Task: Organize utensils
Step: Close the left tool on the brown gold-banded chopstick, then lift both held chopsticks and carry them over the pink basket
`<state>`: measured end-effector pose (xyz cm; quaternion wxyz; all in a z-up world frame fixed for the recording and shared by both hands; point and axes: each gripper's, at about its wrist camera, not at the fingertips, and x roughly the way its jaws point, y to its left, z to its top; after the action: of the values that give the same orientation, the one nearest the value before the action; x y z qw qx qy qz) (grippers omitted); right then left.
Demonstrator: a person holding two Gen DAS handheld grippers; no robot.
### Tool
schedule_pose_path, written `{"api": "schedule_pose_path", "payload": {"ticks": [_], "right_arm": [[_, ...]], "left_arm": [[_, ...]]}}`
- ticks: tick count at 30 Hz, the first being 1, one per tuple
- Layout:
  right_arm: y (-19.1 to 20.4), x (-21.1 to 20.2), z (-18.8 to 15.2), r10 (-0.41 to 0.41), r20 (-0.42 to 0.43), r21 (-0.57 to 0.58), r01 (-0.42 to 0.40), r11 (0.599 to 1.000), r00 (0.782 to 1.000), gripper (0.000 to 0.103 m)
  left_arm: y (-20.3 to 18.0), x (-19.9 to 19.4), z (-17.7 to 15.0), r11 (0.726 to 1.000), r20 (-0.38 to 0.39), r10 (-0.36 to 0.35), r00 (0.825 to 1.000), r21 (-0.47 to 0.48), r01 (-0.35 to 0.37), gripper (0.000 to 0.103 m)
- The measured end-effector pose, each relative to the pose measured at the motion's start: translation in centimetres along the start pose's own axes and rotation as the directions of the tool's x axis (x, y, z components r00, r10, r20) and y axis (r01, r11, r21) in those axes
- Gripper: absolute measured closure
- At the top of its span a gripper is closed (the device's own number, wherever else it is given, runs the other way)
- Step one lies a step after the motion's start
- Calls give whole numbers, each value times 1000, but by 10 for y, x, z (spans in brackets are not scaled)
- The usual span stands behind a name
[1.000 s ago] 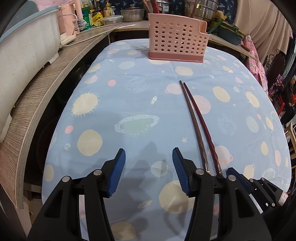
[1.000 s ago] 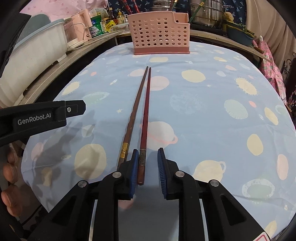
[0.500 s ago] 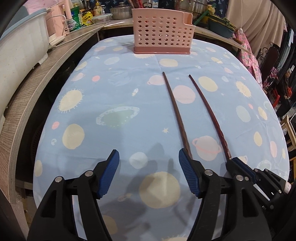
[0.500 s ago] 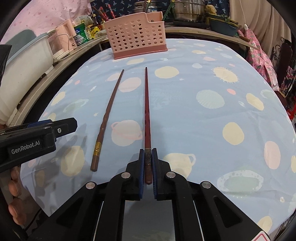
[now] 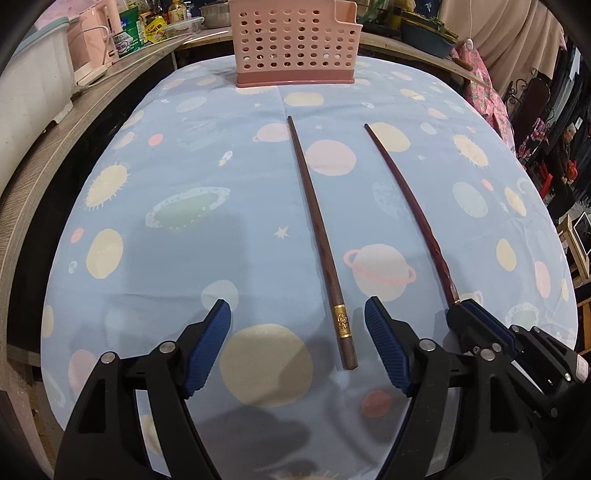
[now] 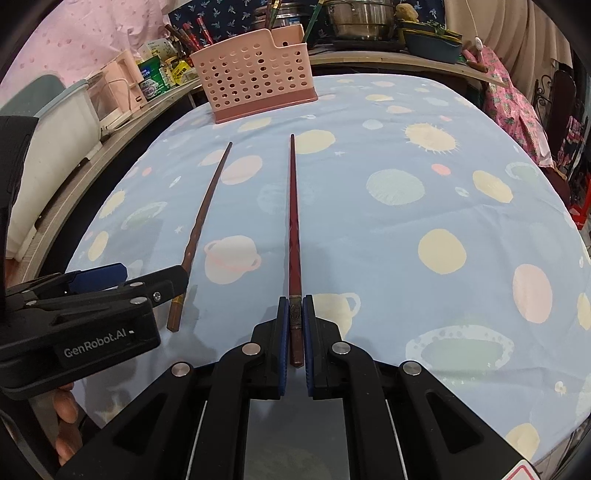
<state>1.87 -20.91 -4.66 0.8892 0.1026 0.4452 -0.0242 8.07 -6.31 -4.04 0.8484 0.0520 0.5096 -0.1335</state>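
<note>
Two long chopsticks lie on the blue space-print tablecloth (image 5: 184, 258). The brown chopstick (image 5: 317, 236) with a gold band has its thick end between the fingers of my left gripper (image 5: 297, 325), whose jaws are opening and touch nothing. The same brown chopstick (image 6: 201, 229) shows beside the left gripper (image 6: 110, 280) in the right wrist view. My right gripper (image 6: 295, 302) is shut on the thick end of the red chopstick (image 6: 293, 221), also in the left wrist view as the red chopstick (image 5: 410, 214) with the right gripper (image 5: 465, 306) at its end. A pink perforated utensil basket (image 5: 295, 40) stands at the far edge.
A wooden counter (image 5: 33, 177) runs along the left with a white tub (image 5: 29, 74), jars and a pink appliance. Pots and bowls (image 6: 354, 18) crowd the shelf behind the basket (image 6: 255, 81). A person's fingers (image 6: 66, 424) hold the left gripper's handle. Patterned cloth hangs at the right.
The right gripper closed on the red chopstick and drew it rightward, away from the brown one. The left gripper slid right, widened, and now straddles the brown chopstick's thick end.
</note>
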Motion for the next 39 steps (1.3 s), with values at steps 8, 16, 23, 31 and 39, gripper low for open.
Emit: {"api": "schedule_pose_path", "payload": {"ticks": [8, 16, 23, 31, 39], "right_arm": [[1, 0, -1, 3, 2, 2, -3, 1000, 1000, 96], [4, -1, -2, 8, -1, -7, -8, 1000, 1000, 96], [8, -7, 2, 26, 5, -13, -26, 1000, 1000, 96], [15, -23, 18, 42, 49, -23, -41, 999, 998, 96], [19, -48, 53, 72, 127, -21, -70, 997, 989, 96]], "left_arm": [[1, 5, -4, 1000, -21, 11, 1000, 5, -11, 48], [6, 2, -4, 1000, -27, -12, 1000, -1, 12, 91], [10, -1, -3, 1000, -39, -21, 999, -8, 20, 96], [19, -25, 6, 1000, 18, -11, 1000, -18, 11, 96], [32, -65, 30, 998, 116, -37, 993, -46, 43, 96]]}}
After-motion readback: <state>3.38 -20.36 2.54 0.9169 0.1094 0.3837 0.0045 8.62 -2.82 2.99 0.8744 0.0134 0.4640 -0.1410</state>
